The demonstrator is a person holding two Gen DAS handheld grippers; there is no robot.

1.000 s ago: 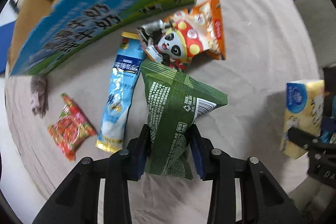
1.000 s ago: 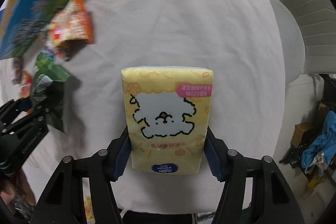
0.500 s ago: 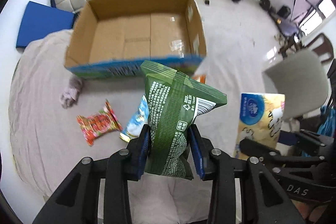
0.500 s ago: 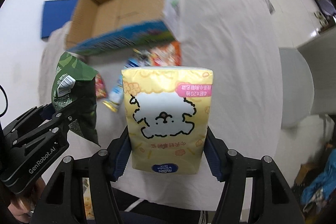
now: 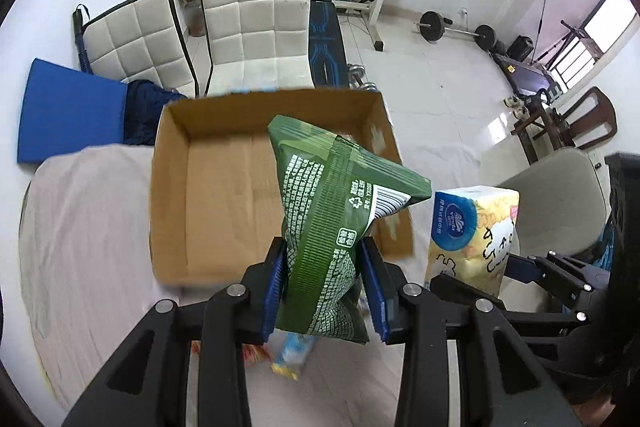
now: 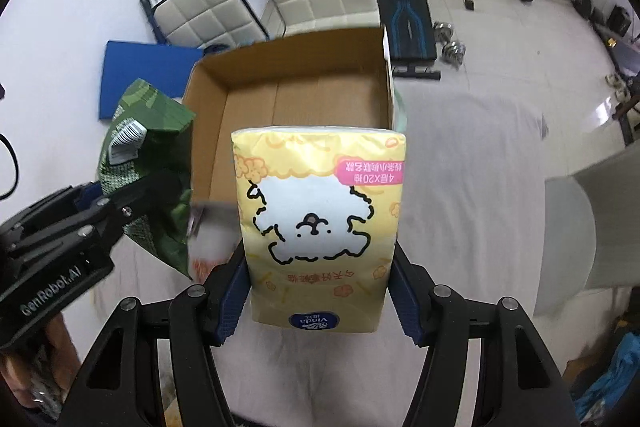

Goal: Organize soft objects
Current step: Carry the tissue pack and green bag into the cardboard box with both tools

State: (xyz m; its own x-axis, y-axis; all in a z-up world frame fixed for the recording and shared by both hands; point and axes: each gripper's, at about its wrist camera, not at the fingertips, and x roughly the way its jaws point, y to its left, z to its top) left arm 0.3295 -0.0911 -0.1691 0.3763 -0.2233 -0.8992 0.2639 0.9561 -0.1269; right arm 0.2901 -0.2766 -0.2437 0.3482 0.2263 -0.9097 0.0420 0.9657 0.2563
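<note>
My left gripper (image 5: 322, 287) is shut on a green snack bag (image 5: 332, 211) and holds it raised, over the near wall of an open cardboard box (image 5: 176, 187). My right gripper (image 6: 320, 291) is shut on a yellow tissue pack (image 6: 320, 227) with a white dog drawing, held upright in front of the same box (image 6: 304, 83). The tissue pack also shows at the right in the left wrist view (image 5: 472, 239). The green bag (image 6: 144, 155) and the left gripper's fingers (image 6: 136, 203) show at the left in the right wrist view. The box inside looks bare.
The box stands on a table with a pale cloth (image 5: 88, 219). Blurred snack packets (image 5: 288, 355) lie under my left gripper. A grey chair (image 5: 560, 199) is at the right. White padded chairs (image 5: 256, 27), a blue mat (image 5: 68, 111) and gym weights stand beyond.
Both grippers have lifted and tilted up with their loads. The view has gone from the table's packets to the open box and the room beyond. The box now lies close ahead.
</note>
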